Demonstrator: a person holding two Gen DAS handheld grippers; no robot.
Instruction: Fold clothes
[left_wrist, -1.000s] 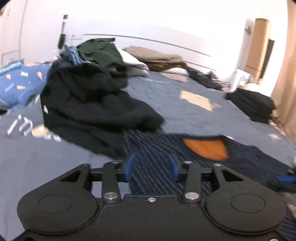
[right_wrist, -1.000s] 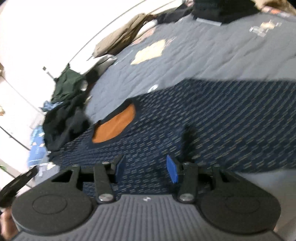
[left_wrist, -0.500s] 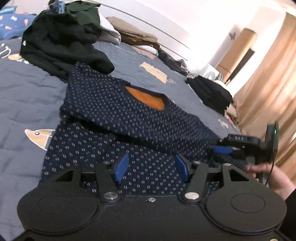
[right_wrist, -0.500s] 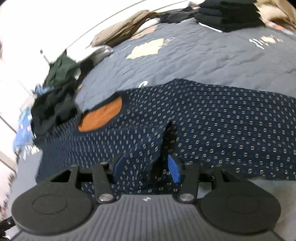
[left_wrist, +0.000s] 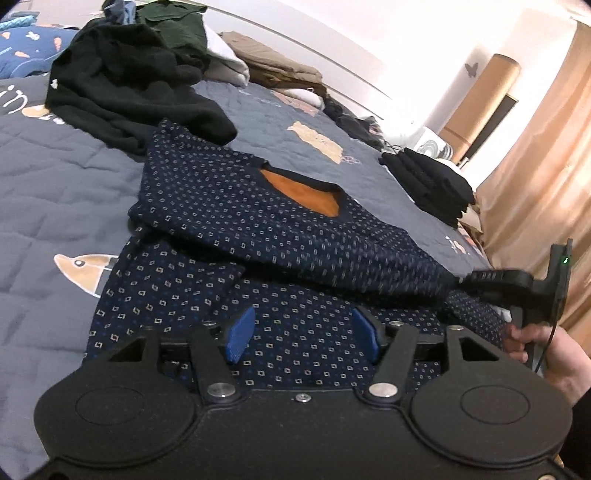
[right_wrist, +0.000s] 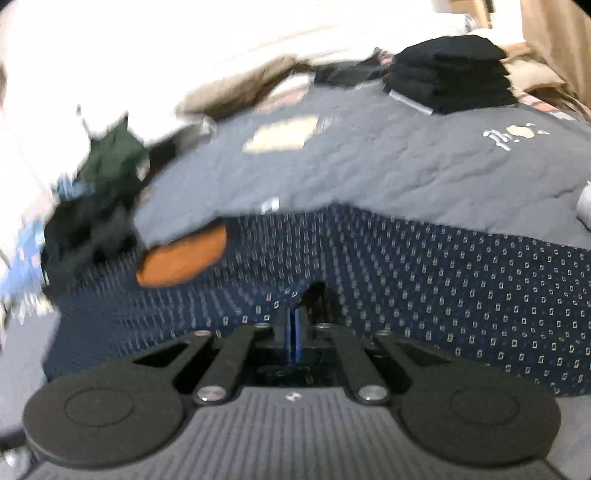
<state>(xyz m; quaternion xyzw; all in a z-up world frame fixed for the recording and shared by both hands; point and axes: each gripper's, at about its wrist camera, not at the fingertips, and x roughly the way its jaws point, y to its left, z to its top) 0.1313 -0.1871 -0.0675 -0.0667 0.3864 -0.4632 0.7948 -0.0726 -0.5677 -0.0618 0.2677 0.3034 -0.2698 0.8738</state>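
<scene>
Right tool (right_wrist: 294, 325): we see it pinching the navy dotted knit sweater (left_wrist: 258, 221)
Left tool (left_wrist: 301, 334): spread above sweater, jaws just widening

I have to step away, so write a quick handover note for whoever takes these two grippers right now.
Right gripper: shut on a fold of the navy sweater, pulling it taut.
Left gripper: open over the sweater's near part, gripping nothing; jaws have just been opening.
Sweater lies on the bed, one side folded over.
Done: folded black stack.
Left: finish this sweater, then the loose pile.
</scene>
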